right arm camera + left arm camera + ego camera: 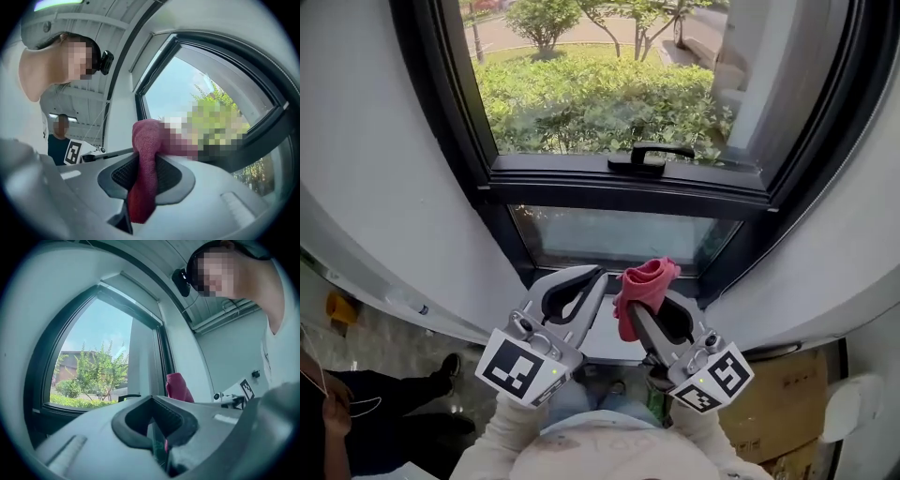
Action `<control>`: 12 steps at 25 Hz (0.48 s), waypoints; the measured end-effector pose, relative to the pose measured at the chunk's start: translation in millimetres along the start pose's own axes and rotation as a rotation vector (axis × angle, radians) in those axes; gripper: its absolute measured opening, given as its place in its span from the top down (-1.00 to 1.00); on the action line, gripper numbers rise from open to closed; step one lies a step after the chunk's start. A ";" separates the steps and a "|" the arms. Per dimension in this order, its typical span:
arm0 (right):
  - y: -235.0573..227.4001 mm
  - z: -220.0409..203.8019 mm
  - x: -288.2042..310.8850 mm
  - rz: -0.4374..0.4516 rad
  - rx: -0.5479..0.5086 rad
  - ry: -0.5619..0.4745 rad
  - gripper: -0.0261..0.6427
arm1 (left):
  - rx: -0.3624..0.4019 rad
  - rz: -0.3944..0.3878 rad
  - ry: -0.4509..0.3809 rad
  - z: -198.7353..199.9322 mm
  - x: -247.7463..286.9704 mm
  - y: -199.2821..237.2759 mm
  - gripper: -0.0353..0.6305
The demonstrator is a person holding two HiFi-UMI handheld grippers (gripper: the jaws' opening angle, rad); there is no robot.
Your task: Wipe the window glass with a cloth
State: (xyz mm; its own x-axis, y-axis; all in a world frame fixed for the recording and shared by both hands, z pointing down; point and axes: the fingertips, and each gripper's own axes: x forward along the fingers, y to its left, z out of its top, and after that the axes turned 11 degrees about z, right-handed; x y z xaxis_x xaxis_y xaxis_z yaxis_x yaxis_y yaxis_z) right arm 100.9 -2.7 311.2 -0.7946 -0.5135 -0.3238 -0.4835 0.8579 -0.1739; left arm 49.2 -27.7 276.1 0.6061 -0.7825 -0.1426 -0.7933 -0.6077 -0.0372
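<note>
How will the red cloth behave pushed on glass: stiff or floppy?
Probably floppy: the cloth bunches above the right gripper and hangs limp between its jaws. Likely light, since the bunch holds itself up. Textured weave should resist slipping; the loose top may fold over.

Straight path open to lower pane [619, 236] — narrow, boxed by dark frame [504, 234]. Handle [649, 157] juts out from the crossbar [628, 187] just above.

No words, nos. or brand names to read. Just b&w square code marks [520, 367] on the left gripper [598, 274] and right gripper [641, 309].
</note>
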 end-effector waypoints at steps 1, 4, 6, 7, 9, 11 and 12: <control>-5.4 -2.5 1.2 -0.002 0.010 0.001 0.59 | -0.003 0.003 0.003 -2.5 4.5 3.3 0.89; -24.3 -7.9 10.6 -0.013 0.026 0.011 0.59 | -0.002 0.007 0.015 -10.7 20.9 16.9 0.89; -34.0 -10.7 21.6 -0.016 0.030 0.023 0.59 | -0.005 0.009 0.016 -14.2 28.9 28.8 0.89; -37.9 -11.7 28.9 -0.015 0.030 0.031 0.59 | -0.008 0.009 0.014 -14.8 31.4 35.4 0.89; -45.0 -11.1 46.9 -0.011 0.024 0.044 0.59 | -0.013 0.011 0.011 -14.8 34.0 49.6 0.89; -53.2 -4.0 70.7 -0.005 0.005 0.048 0.60 | -0.008 0.016 0.003 -13.0 35.8 65.6 0.89; -57.7 2.2 85.1 0.001 -0.013 0.049 0.60 | -0.008 0.022 0.000 -12.0 36.6 74.3 0.89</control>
State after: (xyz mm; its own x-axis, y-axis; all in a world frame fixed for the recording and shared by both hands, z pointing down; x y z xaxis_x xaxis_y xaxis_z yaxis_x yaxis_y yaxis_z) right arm 62.0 -95.9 291.6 -0.8121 -0.5130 -0.2780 -0.4869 0.8584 -0.1615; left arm 13.1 -103.1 279.9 0.5886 -0.7957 -0.1428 -0.8059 -0.5914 -0.0261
